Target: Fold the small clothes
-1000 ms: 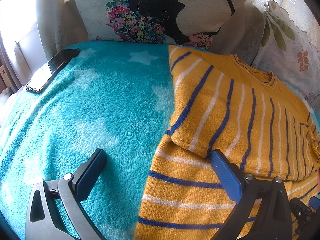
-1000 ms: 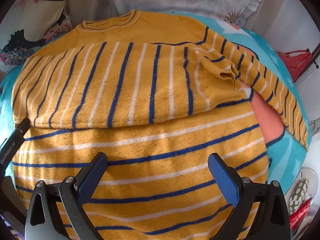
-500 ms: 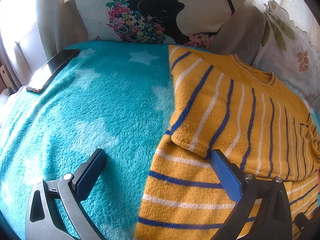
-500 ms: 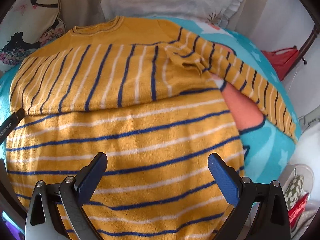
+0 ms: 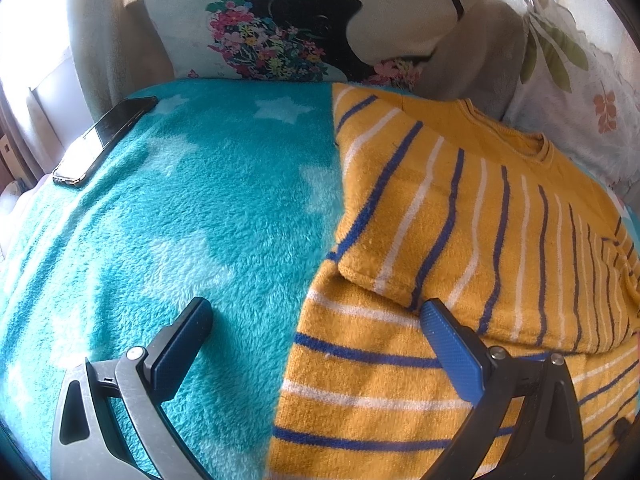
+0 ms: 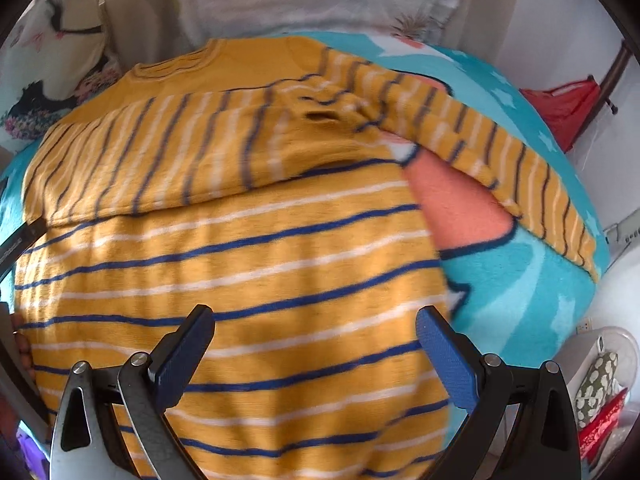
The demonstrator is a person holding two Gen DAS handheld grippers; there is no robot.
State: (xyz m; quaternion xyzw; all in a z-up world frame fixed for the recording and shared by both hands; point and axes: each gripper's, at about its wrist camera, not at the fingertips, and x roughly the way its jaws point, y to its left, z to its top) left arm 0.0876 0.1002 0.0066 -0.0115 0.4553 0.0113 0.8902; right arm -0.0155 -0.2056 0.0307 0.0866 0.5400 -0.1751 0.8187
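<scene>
I am holding the left gripper (image 5: 316, 320) with its jaws spread wide apart, gripping nothing; one blue pad (image 5: 182, 344) is hanging over the teal star blanket (image 5: 192, 216) and the other over the edge of the yellow striped sweater (image 5: 460, 216). I am keeping the right gripper (image 6: 314, 330) spread wide as well, empty, both pads hovering above the sweater's lower body.

The sweater is lying flat on the blanket, neck toward the pillows. Its left sleeve (image 5: 404, 208) is lying folded across the chest, cuff resting on the body just ahead of my left tongs. Its right sleeve (image 6: 500, 152) is lying stretched out sideways over the blanket, crossing an orange patch (image 6: 452, 204) in the blanket's print. The right view is blurred.

Farther out, I am seeing a dark phone (image 5: 106, 140) resting at the blanket's far left edge, a floral pillow (image 5: 280, 28) behind, and a leaf-print pillow (image 5: 576, 80) beside the neckline.
</scene>
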